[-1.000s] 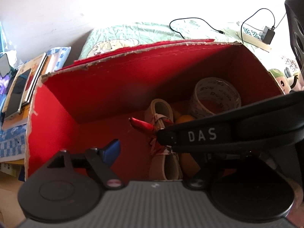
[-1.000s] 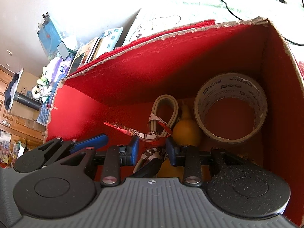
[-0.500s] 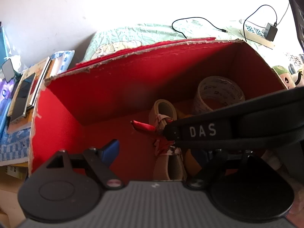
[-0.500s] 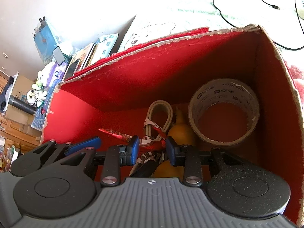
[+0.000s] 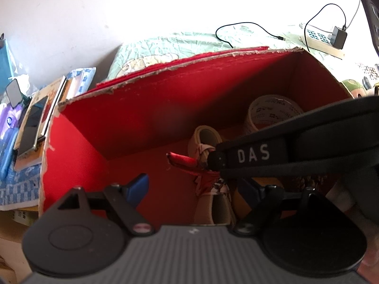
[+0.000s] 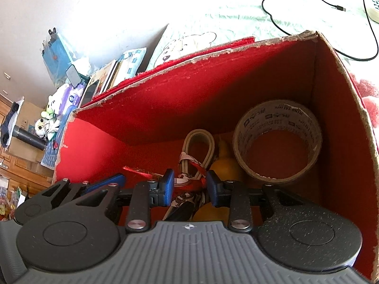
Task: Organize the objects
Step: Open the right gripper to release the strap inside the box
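A red cardboard box [image 5: 142, 118] [image 6: 165, 108] lies open below both grippers. Inside are a roll of printed packing tape [image 6: 277, 139] [image 5: 272, 116], a beige cord loop tied with a red patterned ribbon [image 6: 196, 146] [image 5: 206, 142], and a yellow gourd-shaped object [image 6: 225, 163]. My left gripper [image 5: 194, 187] is open above the box floor. My right gripper [image 6: 189, 184] is open over the ribbon, and its black body marked DAS [image 5: 284, 151] crosses the left wrist view. Neither gripper holds anything.
The box stands on a pale green printed sheet [image 5: 189, 40]. A black cable [image 6: 308, 19] and a power strip with a charger [image 5: 331, 40] lie behind it. Books, a phone [image 5: 30, 127] and soft toys [image 6: 52, 116] crowd the left side.
Both grippers have pulled back and upward a little from the box; its contents look smaller and have stayed in place. The jaws are as wide as before.
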